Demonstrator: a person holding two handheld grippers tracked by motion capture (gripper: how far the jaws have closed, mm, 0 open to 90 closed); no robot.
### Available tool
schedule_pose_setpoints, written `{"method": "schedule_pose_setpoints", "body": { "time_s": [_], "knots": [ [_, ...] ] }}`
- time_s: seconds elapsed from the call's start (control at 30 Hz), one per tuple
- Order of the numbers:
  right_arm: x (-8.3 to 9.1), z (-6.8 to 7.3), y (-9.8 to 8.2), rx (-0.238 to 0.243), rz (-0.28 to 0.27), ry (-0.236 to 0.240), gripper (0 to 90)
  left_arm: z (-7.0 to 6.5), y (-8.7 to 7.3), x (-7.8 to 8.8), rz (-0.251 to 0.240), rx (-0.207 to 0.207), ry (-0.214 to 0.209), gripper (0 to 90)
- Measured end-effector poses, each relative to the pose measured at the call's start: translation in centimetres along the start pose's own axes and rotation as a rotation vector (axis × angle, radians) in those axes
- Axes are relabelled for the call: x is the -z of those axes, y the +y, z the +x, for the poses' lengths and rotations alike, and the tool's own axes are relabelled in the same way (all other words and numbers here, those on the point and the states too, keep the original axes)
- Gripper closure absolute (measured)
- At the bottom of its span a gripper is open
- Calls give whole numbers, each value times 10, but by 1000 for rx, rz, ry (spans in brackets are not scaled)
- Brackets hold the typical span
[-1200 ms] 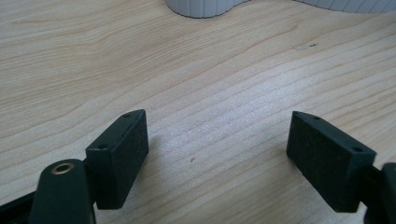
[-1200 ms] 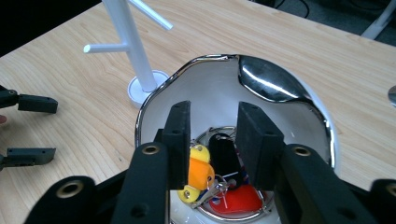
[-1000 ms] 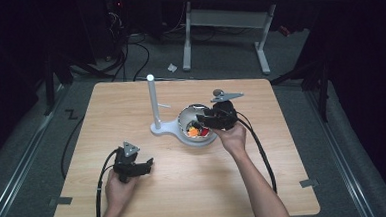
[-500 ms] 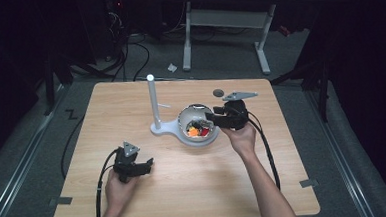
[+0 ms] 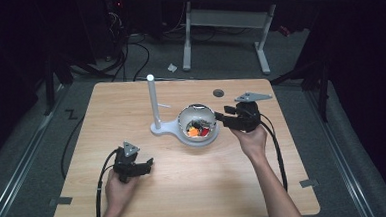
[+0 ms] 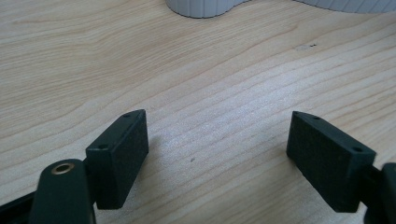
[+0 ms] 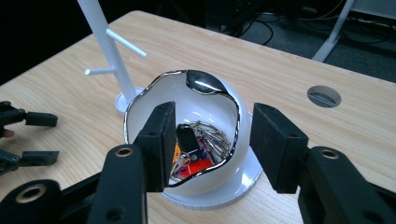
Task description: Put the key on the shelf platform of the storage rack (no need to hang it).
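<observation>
The left claw [image 5: 145, 166], nearest the person, rests low over bare light wooden table [image 5: 131, 106] with its jaws spread wide on nothing. Farther on, the right claw [image 7: 210, 140] hangs just outside the rim of the glossy white chrome-edged bowl [image 7: 154, 100]; its jaws have just been opening and nothing sits between the pads. The tangle of keys with black, orange and red fobs [image 7: 194, 149] lies in the bowl just ahead of and below it. Beyond stands the white pegged stand [image 7: 105, 46]. This looks like a re-approach: next, dip in and close on one key ring, probably for a peg.
</observation>
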State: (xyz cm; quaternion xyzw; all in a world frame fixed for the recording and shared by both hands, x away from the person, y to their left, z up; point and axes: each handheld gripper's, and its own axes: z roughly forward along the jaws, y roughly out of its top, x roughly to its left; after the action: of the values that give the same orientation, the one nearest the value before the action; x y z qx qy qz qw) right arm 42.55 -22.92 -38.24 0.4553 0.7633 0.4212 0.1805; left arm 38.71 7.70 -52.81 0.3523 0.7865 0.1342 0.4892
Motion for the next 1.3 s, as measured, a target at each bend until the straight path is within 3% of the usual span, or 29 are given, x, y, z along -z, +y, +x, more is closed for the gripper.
{"method": "schedule_pose_setpoints", "body": {
  "time_s": [0.2,0.37,0.6,0.83,1.0,1.3],
  "knots": [
    [18,-5,-10,-53,-31,-1,504,0,0,0,0,2,0,211],
    [30,-6,-13,-46,-46,-5,503,0,0,0,0,2,0,211],
    [46,-11,-22,-72,-62,-23,503,0,0,0,0,2,0,211],
    [60,-8,-26,-52,-78,-47,504,0,0,0,1,1,-1,211],
    [68,-9,-36,-62,-62,-53,504,0,0,0,1,2,0,211],
    [87,-12,-52,-84,-86,-70,504,0,0,0,1,2,-1,211]
  ]
}}
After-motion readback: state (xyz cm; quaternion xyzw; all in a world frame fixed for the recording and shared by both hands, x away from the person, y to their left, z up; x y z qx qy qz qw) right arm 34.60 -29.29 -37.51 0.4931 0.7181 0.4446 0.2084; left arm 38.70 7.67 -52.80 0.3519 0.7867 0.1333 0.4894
